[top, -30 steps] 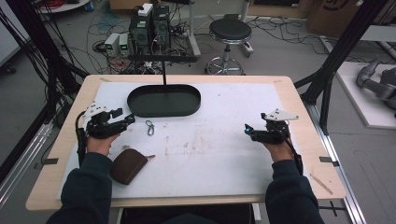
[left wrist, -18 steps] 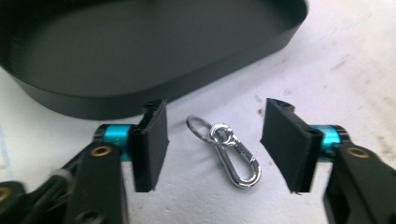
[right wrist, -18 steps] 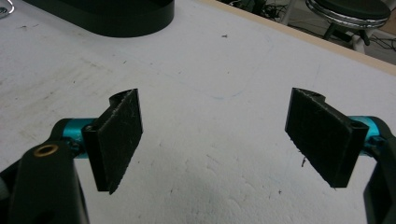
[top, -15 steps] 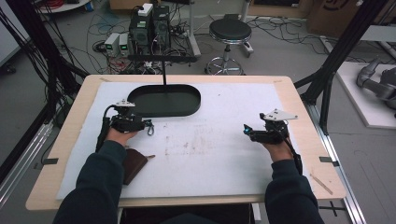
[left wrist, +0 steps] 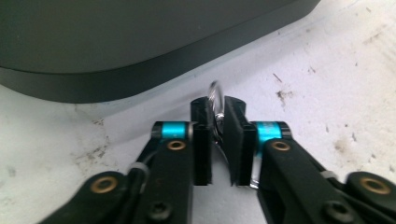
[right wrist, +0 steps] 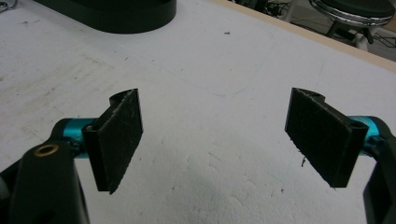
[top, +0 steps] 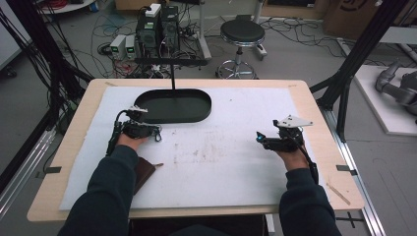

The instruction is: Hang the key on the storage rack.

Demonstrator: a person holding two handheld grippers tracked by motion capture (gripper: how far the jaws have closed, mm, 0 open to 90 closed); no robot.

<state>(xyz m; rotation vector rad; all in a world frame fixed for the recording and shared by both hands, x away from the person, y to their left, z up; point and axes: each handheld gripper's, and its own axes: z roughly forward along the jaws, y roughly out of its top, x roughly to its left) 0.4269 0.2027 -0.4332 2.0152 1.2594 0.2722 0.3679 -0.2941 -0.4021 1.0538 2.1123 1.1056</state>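
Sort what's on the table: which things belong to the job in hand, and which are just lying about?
In the job:
- left gripper, jaws just closed on the metal key ring
- black oval tray, right beside that grip

Lying about:
- brown leather pouch, under the left forearm
- right gripper, open over the bare white mat

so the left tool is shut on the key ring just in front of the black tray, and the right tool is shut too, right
Not quite: the right tool is open, its jaws wide apart over the white mat, as the right gripper view shows. The left tool has just closed on the key ring in front of the black tray.
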